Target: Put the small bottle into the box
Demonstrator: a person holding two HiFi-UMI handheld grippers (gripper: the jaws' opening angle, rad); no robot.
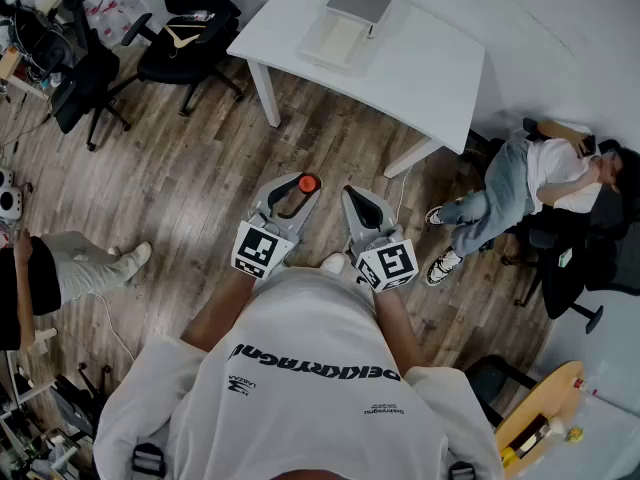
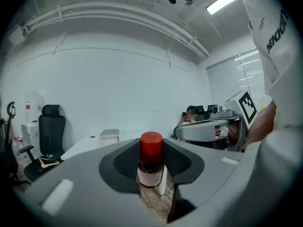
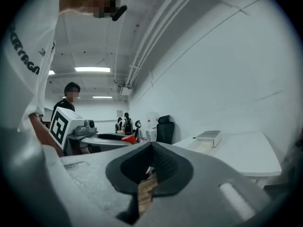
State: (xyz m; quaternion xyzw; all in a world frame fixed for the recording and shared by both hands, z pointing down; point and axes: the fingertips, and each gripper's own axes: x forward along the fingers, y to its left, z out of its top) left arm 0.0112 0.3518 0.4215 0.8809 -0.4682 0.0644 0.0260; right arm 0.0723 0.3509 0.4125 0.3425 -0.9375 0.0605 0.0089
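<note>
L gripper (image 1: 297, 190) is held low before the torso, pointing fwd, clamped on the small bottle (image 2: 151, 162), upright w/ red cap up. R gripper (image 1: 358, 200) is alongside, jaws closed, empty. Box (image 1: 345, 28) sits open on white table (image 1: 430, 73), well apart.

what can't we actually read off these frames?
- Box contents: in the head view it sits far off on the table, too small to tell whether anything is inside.
- Small bottle label print: too small and blurred in the left gripper view.
- Bottle body in the head view: covered by the left gripper; only the red cap shows.
</note>
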